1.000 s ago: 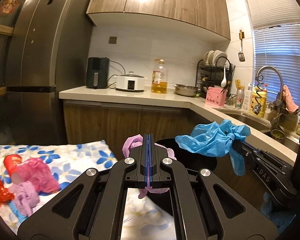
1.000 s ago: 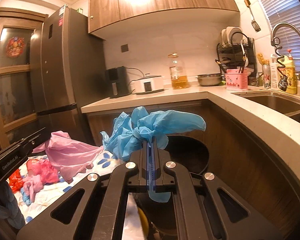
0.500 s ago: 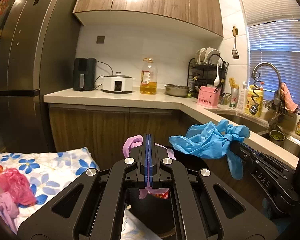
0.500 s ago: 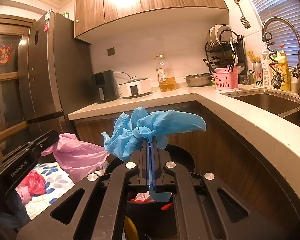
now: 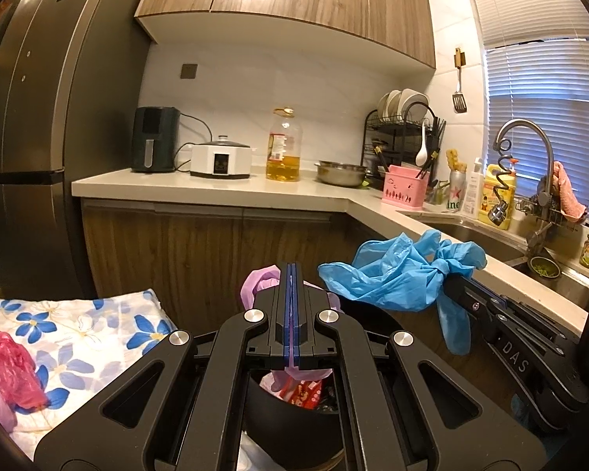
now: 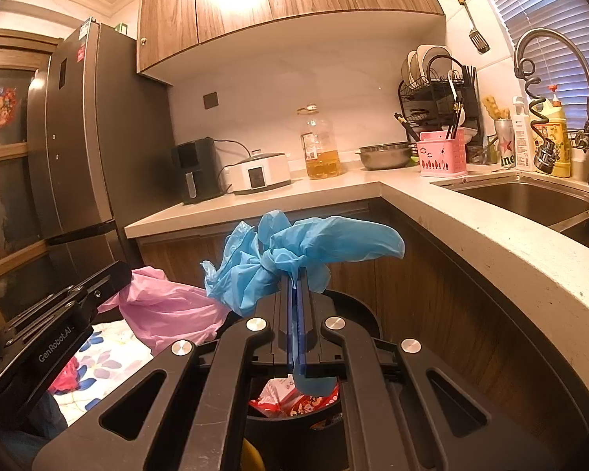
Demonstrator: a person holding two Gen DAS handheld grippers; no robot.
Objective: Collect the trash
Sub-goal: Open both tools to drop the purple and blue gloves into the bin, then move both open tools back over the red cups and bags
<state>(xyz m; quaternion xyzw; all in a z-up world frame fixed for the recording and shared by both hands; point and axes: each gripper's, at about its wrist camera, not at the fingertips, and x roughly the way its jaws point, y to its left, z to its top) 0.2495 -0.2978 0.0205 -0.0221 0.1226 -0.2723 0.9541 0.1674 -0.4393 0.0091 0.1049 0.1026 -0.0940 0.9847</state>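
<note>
- Kitchen cabinets surround a black bin [image 6: 357,310] low between both grippers, wrappers already inside.
- Left gripper [image 5: 290,274] is clenched on a pink bag [image 5: 255,284]; right gripper [image 6: 297,278] is clenched on a blue bag [image 6: 294,251].
- Both bags hang above the bin mouth; releasing should wait until each is centred.

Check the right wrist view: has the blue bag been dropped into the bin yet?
No, the blue bag is clamped in the shut right gripper, above the black bin.

Left gripper [image 5: 290,274] clamped tight, pointing slightly downward; right gripper [image 6: 297,278] likewise, alongside.
</note>
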